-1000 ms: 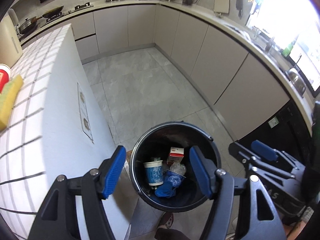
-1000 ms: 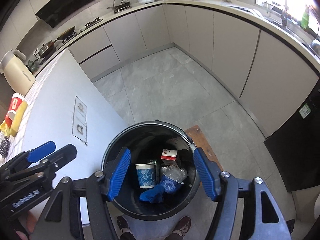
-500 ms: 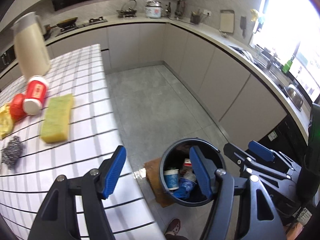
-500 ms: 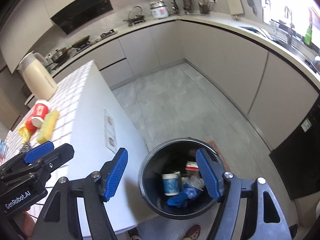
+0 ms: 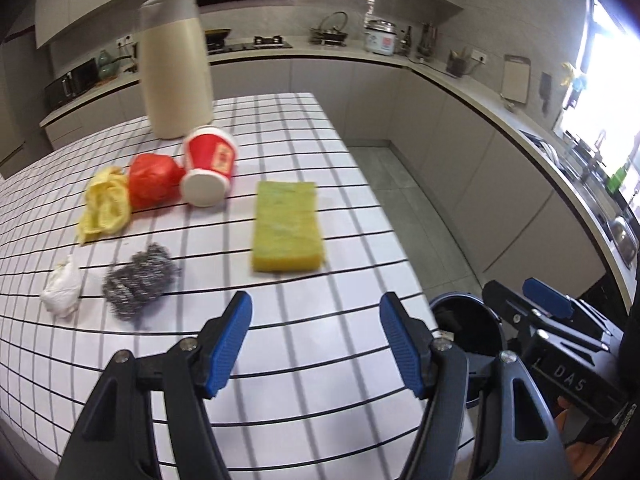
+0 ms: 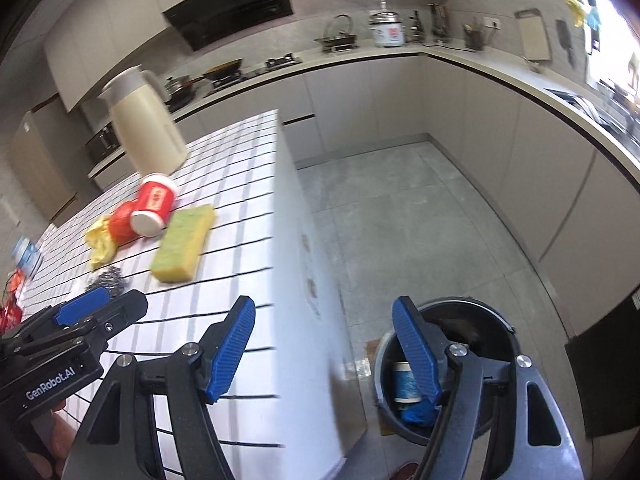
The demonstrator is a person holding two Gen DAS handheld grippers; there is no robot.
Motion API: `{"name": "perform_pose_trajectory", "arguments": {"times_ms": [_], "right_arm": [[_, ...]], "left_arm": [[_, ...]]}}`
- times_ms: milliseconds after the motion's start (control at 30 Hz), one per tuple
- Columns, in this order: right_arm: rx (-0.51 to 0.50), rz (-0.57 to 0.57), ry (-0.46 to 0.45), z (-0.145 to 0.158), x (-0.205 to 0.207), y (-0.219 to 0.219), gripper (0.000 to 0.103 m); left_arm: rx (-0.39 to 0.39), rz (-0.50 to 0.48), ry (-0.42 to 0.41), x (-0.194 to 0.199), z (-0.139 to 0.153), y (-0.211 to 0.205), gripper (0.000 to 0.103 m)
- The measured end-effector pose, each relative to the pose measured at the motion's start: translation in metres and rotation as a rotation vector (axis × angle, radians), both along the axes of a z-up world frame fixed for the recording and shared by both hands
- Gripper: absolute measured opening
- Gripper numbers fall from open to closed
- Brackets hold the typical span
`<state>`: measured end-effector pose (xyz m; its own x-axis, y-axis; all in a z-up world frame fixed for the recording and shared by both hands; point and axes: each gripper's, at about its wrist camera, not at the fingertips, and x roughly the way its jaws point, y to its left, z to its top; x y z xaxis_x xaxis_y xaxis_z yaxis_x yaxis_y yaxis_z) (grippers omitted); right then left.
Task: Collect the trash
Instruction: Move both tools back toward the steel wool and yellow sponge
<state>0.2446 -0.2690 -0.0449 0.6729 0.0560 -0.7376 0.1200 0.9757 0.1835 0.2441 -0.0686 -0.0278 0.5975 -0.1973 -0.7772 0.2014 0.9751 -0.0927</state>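
Note:
On the white tiled counter point(image 5: 352, 168) lie a red paper cup on its side point(image 5: 209, 165), a red crumpled wrapper point(image 5: 154, 180), a yellow crumpled piece point(image 5: 105, 205), a white paper wad point(image 5: 62, 290), a steel scourer point(image 5: 138, 280) and a yellow sponge point(image 5: 286, 226). My left gripper point(image 5: 316, 346) is open and empty above the counter's near edge. My right gripper point(image 6: 324, 350) is open and empty over the counter's corner. The black bin point(image 6: 492, 324) stands on the floor to the right, with a cup and blue trash inside.
A tall cream thermos jug point(image 5: 174, 64) stands behind the red cup. A blue-white can point(image 6: 26, 256) and red items lie at the far left in the right wrist view. Cabinets and worktops line the back and right walls. Grey floor tiles point(image 6: 420, 220) lie between.
Both grippers have risen and swung left from over the bin to the counter. The bin has dropped to the lower right of both views. Both stay open and empty.

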Motion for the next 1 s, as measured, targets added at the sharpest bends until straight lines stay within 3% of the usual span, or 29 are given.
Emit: {"name": "perform_pose_trajectory", "arguments": {"times_ms": [400, 1000], "right_arm": [[0.001, 0.113, -0.018, 0.006, 0.024, 0.083, 0.074], [-0.011, 0.164, 0.006, -0.008, 0.061, 0.150, 0.078]], "left_arm": [[0.025, 0.093, -0.018, 0.012, -0.004, 0.077, 0.071], [0.039, 0.084, 0.010, 0.039, -0.021, 0.127, 0.072]]}}
